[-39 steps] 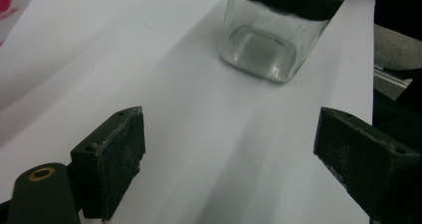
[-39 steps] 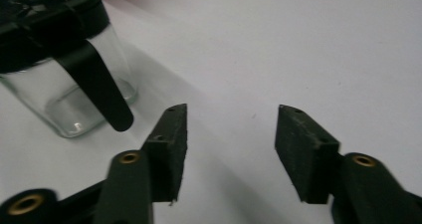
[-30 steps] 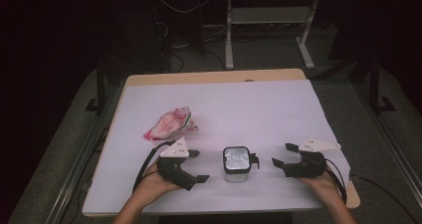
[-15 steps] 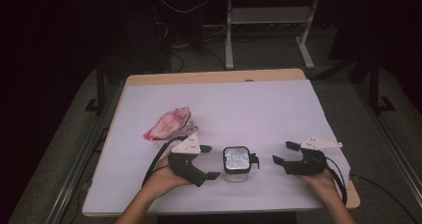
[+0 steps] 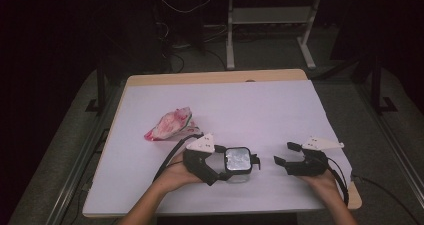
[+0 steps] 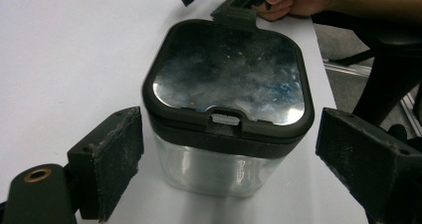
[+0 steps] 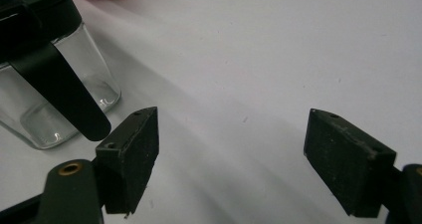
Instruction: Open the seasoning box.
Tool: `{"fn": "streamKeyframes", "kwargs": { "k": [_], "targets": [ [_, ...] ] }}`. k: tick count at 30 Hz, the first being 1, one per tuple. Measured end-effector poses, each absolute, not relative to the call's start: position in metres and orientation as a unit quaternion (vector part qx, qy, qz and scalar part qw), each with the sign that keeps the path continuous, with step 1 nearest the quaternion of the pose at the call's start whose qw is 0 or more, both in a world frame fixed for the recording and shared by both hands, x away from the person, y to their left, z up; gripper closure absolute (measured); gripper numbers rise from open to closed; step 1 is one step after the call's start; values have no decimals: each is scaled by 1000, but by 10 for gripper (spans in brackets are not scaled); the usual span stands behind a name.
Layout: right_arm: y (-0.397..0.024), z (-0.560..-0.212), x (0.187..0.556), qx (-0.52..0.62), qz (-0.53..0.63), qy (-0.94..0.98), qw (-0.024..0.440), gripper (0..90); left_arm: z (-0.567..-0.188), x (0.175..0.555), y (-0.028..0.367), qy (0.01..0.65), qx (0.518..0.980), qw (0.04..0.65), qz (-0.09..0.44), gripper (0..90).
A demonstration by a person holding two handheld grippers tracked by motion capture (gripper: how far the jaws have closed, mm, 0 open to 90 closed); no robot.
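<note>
A clear square container (image 5: 237, 161) with a black-rimmed lid stands upright near the front of the white table (image 5: 225, 100). In the left gripper view the container (image 6: 229, 99) sits between my two pads with a gap on each side. My left gripper (image 5: 226, 166) (image 6: 234, 164) is open around it. My right gripper (image 5: 286, 155) (image 7: 249, 159) rests to the container's right, open, with bare table between its pads. The right gripper view has the container (image 7: 30, 109) at its left edge. A crumpled pink and red bag (image 5: 169, 125) lies behind my left hand.
The table's front edge runs just below both hands. The right hand sits near the front right corner (image 5: 352, 200). A metal frame (image 5: 272, 15) and cables lie on the dark floor beyond the far edge.
My left gripper has slid right across the table until its jaws flank the container. The right gripper and the pink bag have stayed where they were.
</note>
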State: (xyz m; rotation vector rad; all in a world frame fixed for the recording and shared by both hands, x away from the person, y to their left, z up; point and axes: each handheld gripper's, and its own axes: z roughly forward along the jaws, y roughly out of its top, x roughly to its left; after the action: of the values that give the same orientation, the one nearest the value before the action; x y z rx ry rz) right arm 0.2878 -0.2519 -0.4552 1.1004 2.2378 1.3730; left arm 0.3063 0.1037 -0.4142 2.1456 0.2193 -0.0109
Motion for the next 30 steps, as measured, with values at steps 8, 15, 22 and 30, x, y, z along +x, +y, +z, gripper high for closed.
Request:
{"fn": "streamKeyframes", "kwargs": {
  "k": [8, 15, 22, 30],
  "targets": [
    [-252, -455, 288, 382, 477, 778, 147, 215, -420, 309, 102, 88, 877, 473, -10, 129],
    [-251, -455, 288, 383, 476, 779, 144, 216, -419, 309, 102, 86, 875, 477, -10, 168],
    [-251, -455, 288, 382, 475, 780, 143, 217, -416, 308, 103, 84, 875, 477, -3, 171],
    [-251, -455, 288, 380, 475, 781, 142, 217, -412, 308, 104, 86, 870, 485, -3, 174]
  ]
}}
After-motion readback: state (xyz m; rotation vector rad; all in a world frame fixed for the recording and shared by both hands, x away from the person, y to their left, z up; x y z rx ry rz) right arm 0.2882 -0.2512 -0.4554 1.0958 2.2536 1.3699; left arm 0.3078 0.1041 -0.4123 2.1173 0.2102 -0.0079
